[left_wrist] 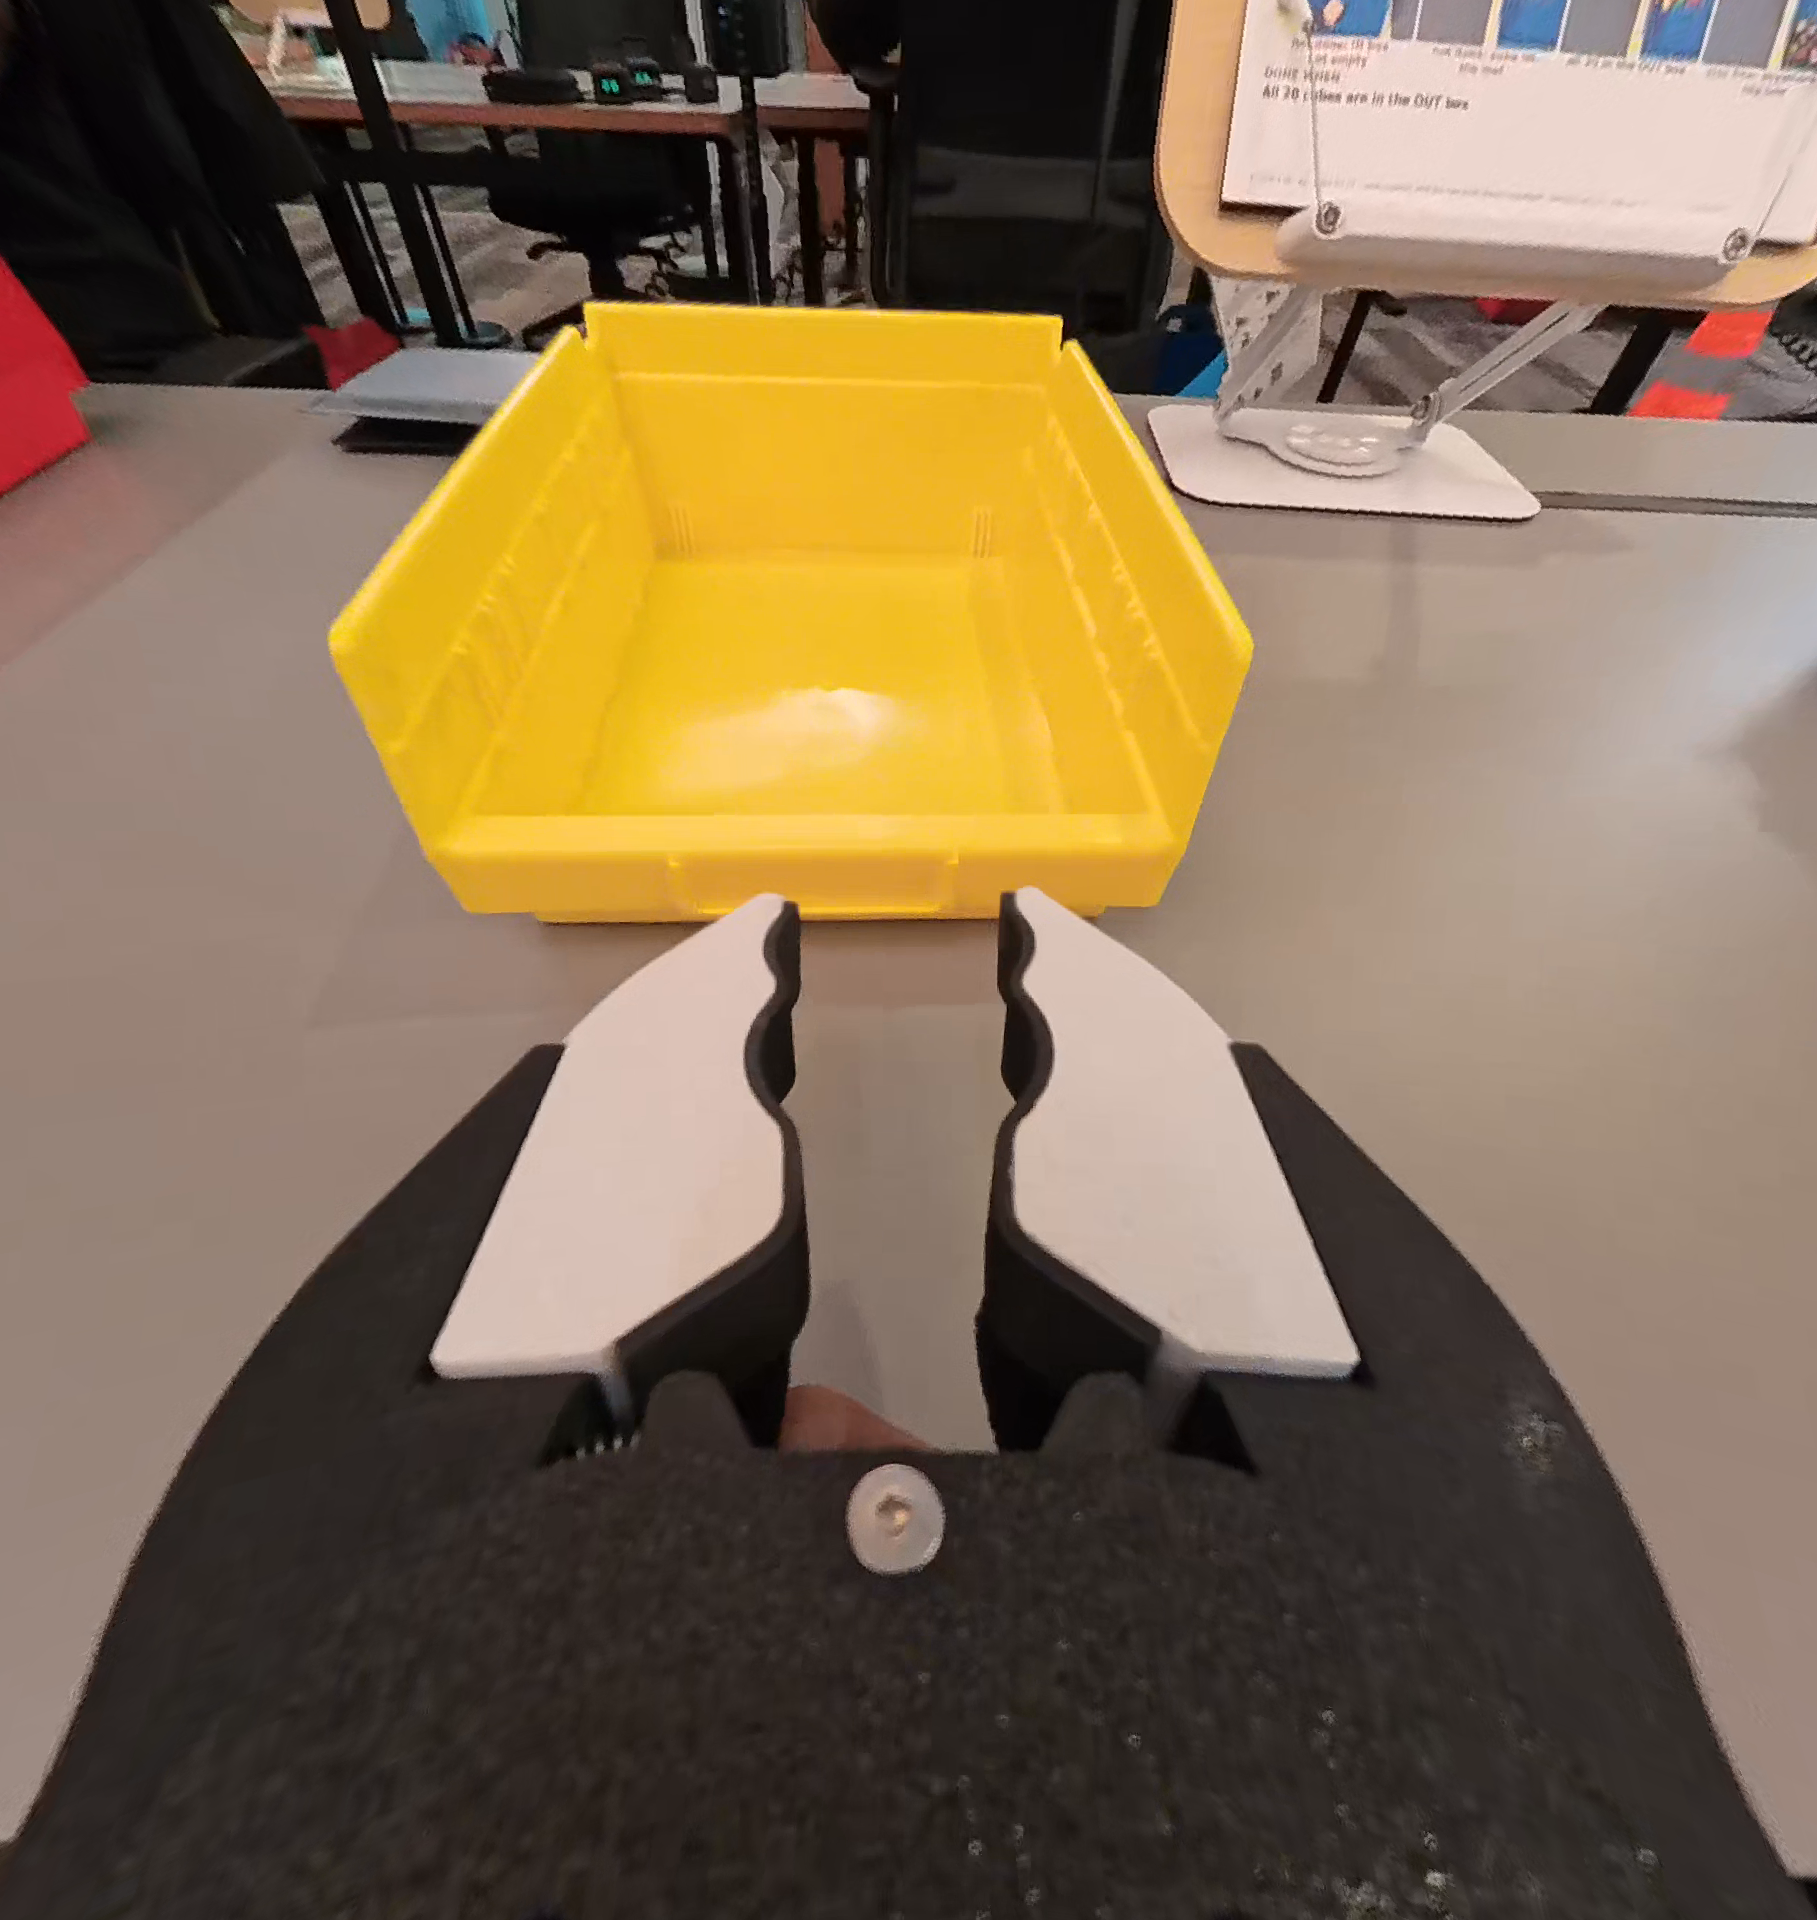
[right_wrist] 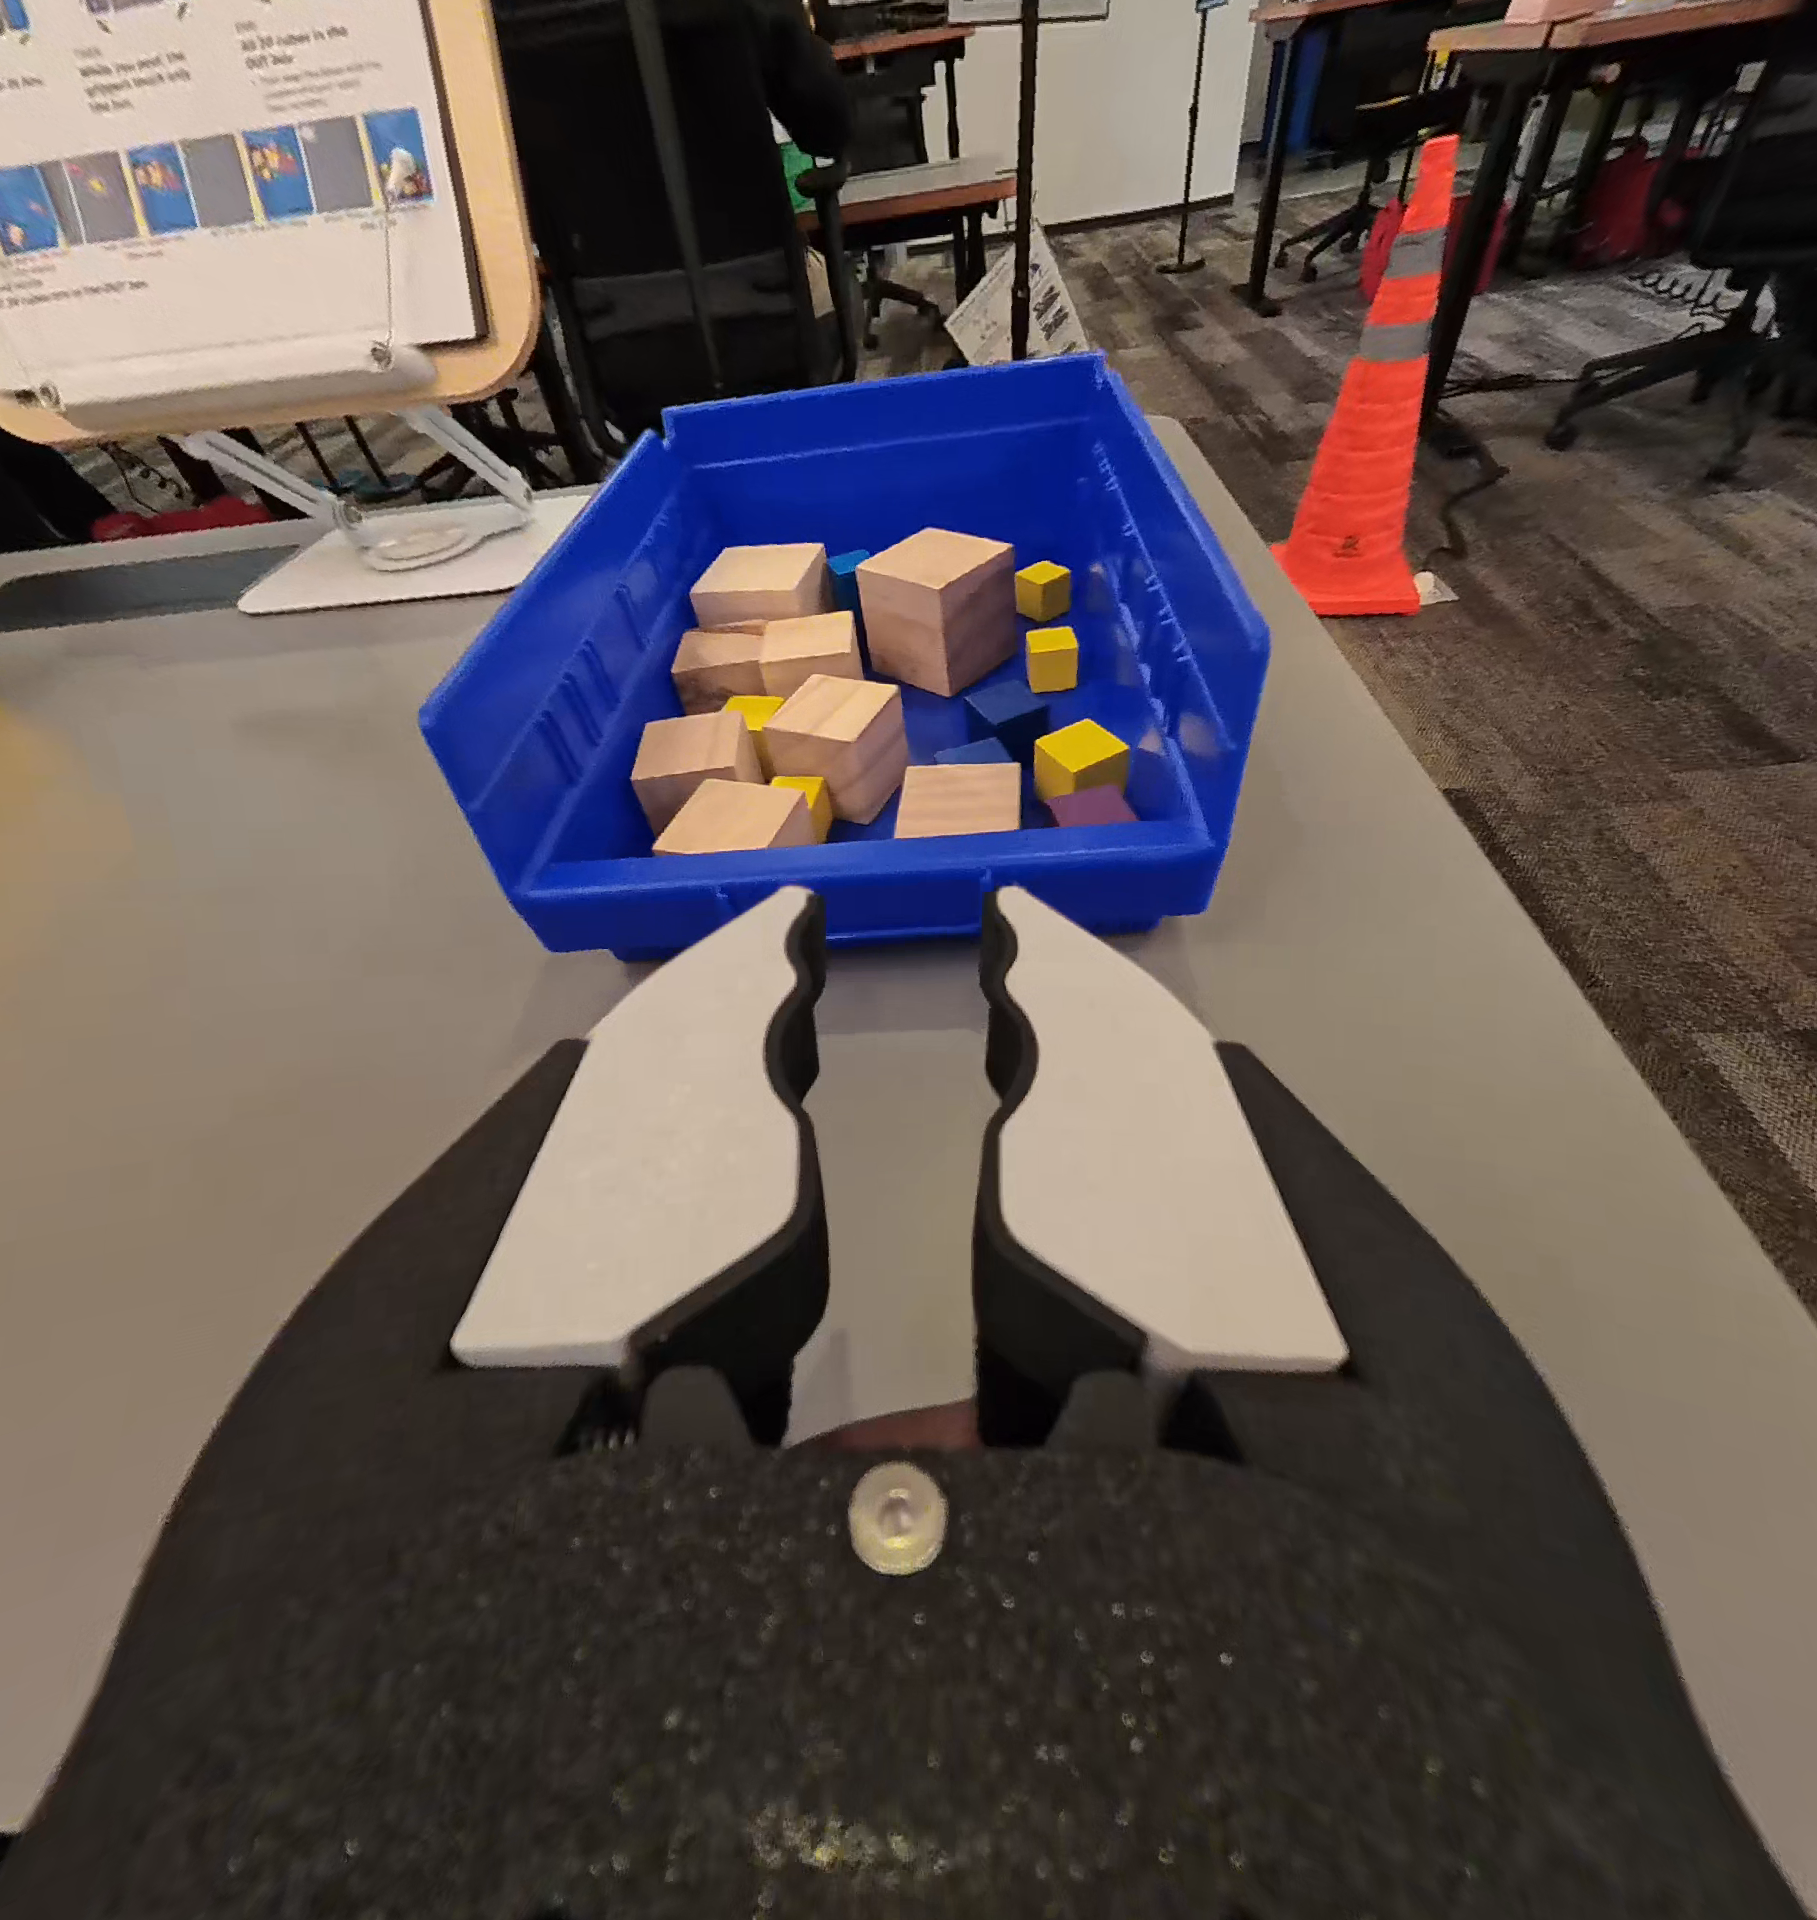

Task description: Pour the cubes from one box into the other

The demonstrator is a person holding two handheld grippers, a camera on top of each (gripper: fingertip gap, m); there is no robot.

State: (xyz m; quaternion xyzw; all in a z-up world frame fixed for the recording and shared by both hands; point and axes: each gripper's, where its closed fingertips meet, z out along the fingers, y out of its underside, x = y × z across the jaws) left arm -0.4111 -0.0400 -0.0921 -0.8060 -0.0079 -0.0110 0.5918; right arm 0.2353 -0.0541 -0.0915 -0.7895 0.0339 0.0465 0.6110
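Both tools, left [left_wrist: 899,904] and right [right_wrist: 899,899], hung parted and empty before yellow box [left_wrist: 790,644] and blue box [right_wrist: 862,883]; cubes [right_wrist: 935,613] apparently unpoured, gripping its rim came next.

Bright, even indoor light; wide-angle bend at the edges.
Glare spots the yellow box [left_wrist: 790,665] floor; backgrounds blur softly.

Left gripper [left_wrist: 899,914] hovered level, jaws parted, empty, tips just short of yellow box [left_wrist: 790,862] near wall. Right gripper [right_wrist: 902,914] likewise parted, empty.
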